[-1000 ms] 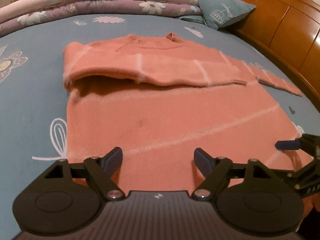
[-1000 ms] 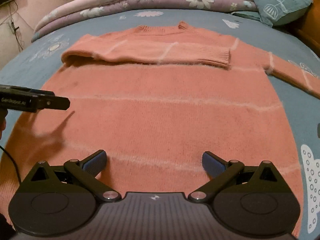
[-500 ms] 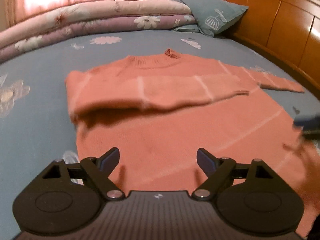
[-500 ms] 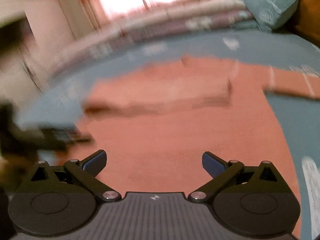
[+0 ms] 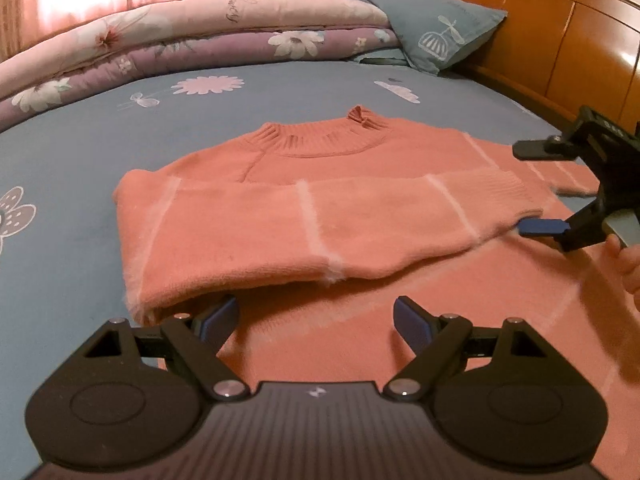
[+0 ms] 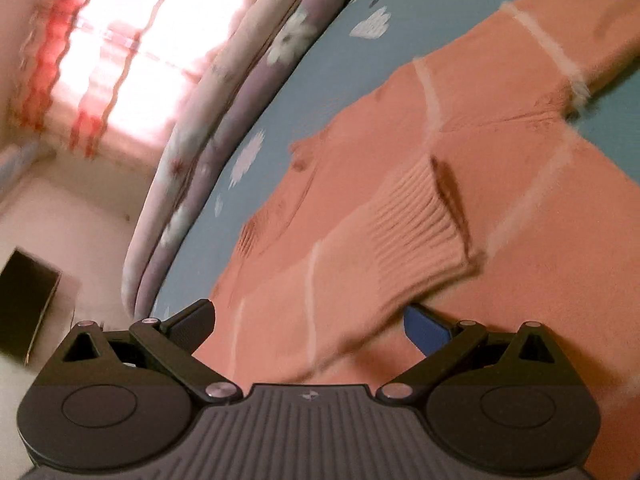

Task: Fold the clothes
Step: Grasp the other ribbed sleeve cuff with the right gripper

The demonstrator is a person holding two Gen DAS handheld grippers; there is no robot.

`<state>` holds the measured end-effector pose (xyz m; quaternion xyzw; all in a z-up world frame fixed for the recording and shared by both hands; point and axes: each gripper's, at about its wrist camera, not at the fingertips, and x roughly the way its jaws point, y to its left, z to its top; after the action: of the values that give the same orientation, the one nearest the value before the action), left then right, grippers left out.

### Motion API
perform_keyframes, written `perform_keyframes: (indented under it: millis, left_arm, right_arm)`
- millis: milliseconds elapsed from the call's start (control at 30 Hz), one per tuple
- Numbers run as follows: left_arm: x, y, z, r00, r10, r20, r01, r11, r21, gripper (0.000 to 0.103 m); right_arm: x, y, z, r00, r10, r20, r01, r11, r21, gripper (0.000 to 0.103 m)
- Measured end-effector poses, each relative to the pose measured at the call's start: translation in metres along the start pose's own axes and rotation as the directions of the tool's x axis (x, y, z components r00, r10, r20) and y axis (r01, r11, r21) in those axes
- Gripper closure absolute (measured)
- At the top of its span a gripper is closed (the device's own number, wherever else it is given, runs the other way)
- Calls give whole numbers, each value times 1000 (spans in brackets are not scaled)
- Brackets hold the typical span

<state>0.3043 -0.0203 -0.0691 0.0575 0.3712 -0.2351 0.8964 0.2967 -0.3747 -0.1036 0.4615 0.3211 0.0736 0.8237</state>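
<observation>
**Both grippers closing in on the folded sleeve**

Nearest the left wrist camera, the left gripper stands wide open with nothing between its pads, low over the salmon-pink sweater, which lies flat on the blue bedsheet. Just ahead of its left finger sits the bulging fold of the sleeve — the sleeve is laid crosswise over the chest, its ribbed cuff ending towards the right.

At that cuff waits the right gripper, rolled onto its side. Its jaws are spread, one finger above the cuff and one level with its edge; its own camera shows the cuff lying between the fingers, unpinched.

Beyond, the second sleeve reaches out unfolded over the sheet, and rolled quilts and a pillow lie by the headboard.

The sleeve-folding step looks to be in hand. Next, each gripper probably needs to close on knit — the soft cuff may slide, so a bite deep into the ribbing is called for.
</observation>
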Motion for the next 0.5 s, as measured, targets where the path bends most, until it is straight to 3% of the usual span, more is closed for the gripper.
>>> perform_keyframes:
  millis: [67, 167, 267, 300, 367, 400, 500]
  left_arm:
    - [5, 3, 0, 1000, 6, -6, -6, 1000, -15, 19]
    - [6, 8, -1, 1000, -5, 14, 5, 1000, -25, 19]
    - [3, 15, -3, 999, -5, 41, 7, 999, -42, 19]
    - [2, 18, -4, 999, -6, 52, 9, 999, -51, 19]
    - [-2, 24, -7, 998, -1, 64, 5, 998, -63, 19]
    - [-4, 26, -10, 997, 13, 71, -9, 998, -56, 19]
    - [-8, 38, -16, 997, 22, 69, -15, 996, -89, 20]
  right_arm:
    - [6, -2, 3, 999, -15, 51, 13, 1000, 25, 0]
    - [14, 8, 7, 992, -75, 99, 78, 996, -30, 5]
    - [21, 21, 11, 979, -163, 119, 180, 972, -151, 34]
    - [23, 24, 12, 973, -197, 124, 219, 955, -198, 50]
    - [25, 29, 14, 961, -245, 126, 272, 920, -282, 68]
    - [25, 31, 15, 958, -253, 131, 283, 906, -315, 86]
    - [15, 43, 18, 958, -234, 169, 283, 874, -394, 88]
